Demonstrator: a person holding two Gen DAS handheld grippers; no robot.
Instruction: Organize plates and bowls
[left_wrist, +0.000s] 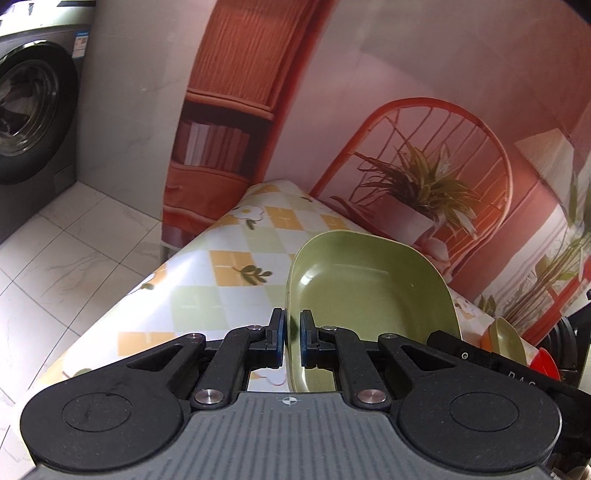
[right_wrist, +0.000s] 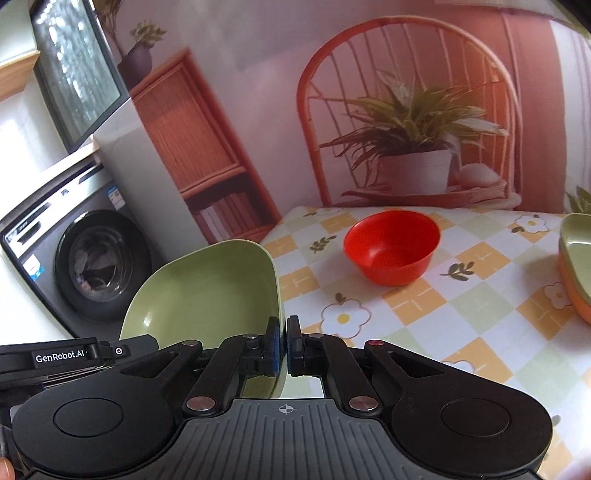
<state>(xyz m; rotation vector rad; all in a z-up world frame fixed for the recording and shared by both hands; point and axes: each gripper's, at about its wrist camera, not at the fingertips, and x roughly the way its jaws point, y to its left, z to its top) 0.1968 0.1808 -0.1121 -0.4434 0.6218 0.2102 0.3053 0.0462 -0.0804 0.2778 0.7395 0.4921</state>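
Green square dish (left_wrist: 373, 291) is pinched at opposite rims by the left gripper (left_wrist: 291, 338) and the right gripper (right_wrist: 283, 343), above the counter (right_wrist: 461, 306).

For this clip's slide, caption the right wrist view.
Right hand-held gripper shut on green plate's rim; red bowl waits on checked tablecloth.

The left black two-finger tool (left_wrist: 291, 338) has its blue-padded fingers (left_wrist: 279, 334) pinched on the rim of a green squarish plastic dish (left_wrist: 369, 284). The right black tool (right_wrist: 287, 345) likewise clamps that dish's opposite rim, fingers nearly together.
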